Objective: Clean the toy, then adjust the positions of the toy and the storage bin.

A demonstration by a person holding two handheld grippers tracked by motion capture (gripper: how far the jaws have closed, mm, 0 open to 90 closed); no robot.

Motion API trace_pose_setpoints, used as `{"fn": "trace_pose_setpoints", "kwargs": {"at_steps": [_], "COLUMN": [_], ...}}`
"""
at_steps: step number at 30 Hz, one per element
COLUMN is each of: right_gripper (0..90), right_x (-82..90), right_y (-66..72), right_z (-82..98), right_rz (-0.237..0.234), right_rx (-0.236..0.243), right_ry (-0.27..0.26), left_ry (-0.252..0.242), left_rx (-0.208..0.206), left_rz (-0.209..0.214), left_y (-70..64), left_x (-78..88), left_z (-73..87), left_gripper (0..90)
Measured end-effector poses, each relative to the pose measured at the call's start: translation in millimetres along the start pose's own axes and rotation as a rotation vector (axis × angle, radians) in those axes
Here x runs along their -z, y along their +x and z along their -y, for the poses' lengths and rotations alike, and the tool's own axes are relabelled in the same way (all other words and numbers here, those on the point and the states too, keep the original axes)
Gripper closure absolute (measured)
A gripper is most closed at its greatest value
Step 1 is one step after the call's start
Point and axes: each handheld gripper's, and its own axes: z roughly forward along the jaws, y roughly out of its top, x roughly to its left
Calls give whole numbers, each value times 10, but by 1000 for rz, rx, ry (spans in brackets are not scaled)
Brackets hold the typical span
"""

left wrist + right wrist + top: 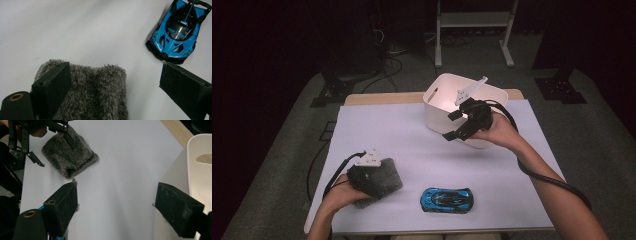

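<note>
A grey fuzzy cloth lies at the front left of the white table. My left gripper is low over it and open. In the left gripper view its left jaw rests on the cloth while the right jaw hangs over bare table; nothing is pinched in the left gripper. A blue toy car sits at the front middle. My right gripper is held open and empty in the air by the front wall of a white bin.
The white bin stands at the back right of the table, near the wooden edge. In the right gripper view, the cloth and the left gripper lie far off. Dark floor, cables and a stand surround the table.
</note>
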Motion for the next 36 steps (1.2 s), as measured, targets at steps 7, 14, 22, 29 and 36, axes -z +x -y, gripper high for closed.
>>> {"fn": "trace_pose_setpoints", "kwargs": {"at_steps": [7, 14, 22, 29, 36], "right_gripper": [171, 171, 171, 171, 175], "right_x": [9, 18, 28, -7, -87], "right_y": [-81, -176, -253, -360, -486], "right_z": [-48, -104, -170, -182, -131], "right_rz": [-1, 14, 40, 54, 71], "right_rx": [2, -2, -8, -21, -53], "right_ry": [2, 1, 13, 25, 52], "left_ry": [0, 1, 3, 2, 12], "left_rx": [-3, -6, -13, -11, -13], "left_rz": [-6, -11, -7, -4, -3], "left_y": [6, 1, -19, -36, -38], "left_x": [10, 34, 40, 40, 35], "left_z": [-3, 11, -4, -9, -7], "left_gripper": [98, 98, 96, 96, 96]}}
